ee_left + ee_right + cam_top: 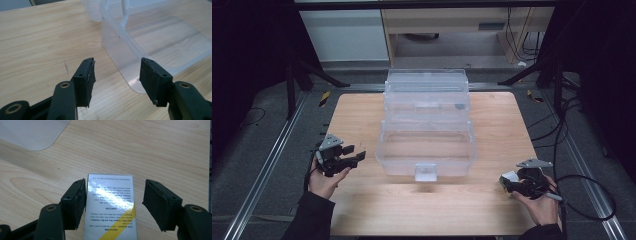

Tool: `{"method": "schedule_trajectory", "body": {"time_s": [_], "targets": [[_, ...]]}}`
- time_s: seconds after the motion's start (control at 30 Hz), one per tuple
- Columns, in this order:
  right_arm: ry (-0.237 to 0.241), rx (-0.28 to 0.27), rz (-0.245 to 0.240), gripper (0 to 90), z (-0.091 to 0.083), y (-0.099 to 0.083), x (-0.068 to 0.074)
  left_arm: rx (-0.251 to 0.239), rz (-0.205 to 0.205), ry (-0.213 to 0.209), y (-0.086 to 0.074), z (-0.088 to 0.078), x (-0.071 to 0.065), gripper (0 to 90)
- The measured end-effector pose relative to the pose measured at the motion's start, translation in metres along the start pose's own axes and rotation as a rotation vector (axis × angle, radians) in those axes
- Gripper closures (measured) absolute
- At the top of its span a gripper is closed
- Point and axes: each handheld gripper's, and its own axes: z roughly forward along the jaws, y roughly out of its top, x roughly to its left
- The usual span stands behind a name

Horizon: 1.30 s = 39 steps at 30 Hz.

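1. Dark floor with metal rails and trailing cables surrounds our light wooden desk (362, 210), and pale cabinets stand beyond its far edge.
2. We see a clear plastic tiered storage box (427, 145) opened out along the middle of the desk, its steps running from near the far edge toward the near edge, with a small clear latch on its front wall.
3. Our left hand-held gripper (354, 153) sits by the left edge of the desk, pointing at the box's near left corner.
4. In the left gripper view, its black jaws stand apart with nothing between them; the box's rounded corner (136, 85) lies just ahead of the left hand-held gripper (117, 78), not touched.
5. Our right hand-held gripper (508, 181) rests near the desk's near right corner, well apart from the box.
6. A small white cardboard carton with a yellow diagonal stripe and fine printed text (110, 207) lies flat on the desk between the jaws of the right hand-held gripper (113, 203).
7. The left pad (75, 203) sits against the carton's side, while a gap shows at the other pad, so this grip is released.
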Motion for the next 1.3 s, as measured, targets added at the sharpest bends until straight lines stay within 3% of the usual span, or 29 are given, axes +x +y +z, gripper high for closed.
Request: {"method": "schedule_trajectory", "body": {"time_s": [0.43,0.67,0.83,0.97,1.07,1.3], "targets": [[0.041,-0.111,-0.023,36.5,-0.014,0.028,0.004,-0.016,0.031,-0.02,0.016,0.002,-0.009,46.8],[0.069,-0.207,-0.04,37.0,-0.022,0.06,0.01,-0.01,0.07,-0.033,0.028,0.012,-0.02,47.4],[0.119,-0.254,-0.048,38.1,-0.017,0.086,0.022,-0.004,0.085,-0.035,0.035,0.026,-0.025,49.0],[0.164,-0.259,-0.04,39.9,-0.006,0.101,0.033,0.029,0.098,-0.014,0.035,0.038,-0.027,50.7],[0.17,-0.245,-0.05,42.4,0.006,0.11,0.041,0.055,0.109,-0.009,0.034,0.046,-0.027,52.0],[0.18,-0.179,-0.059,50.3,0.029,0.112,0.053,0.123,0.125,0.004,0.03,0.063,-0.029,56.8]]}}
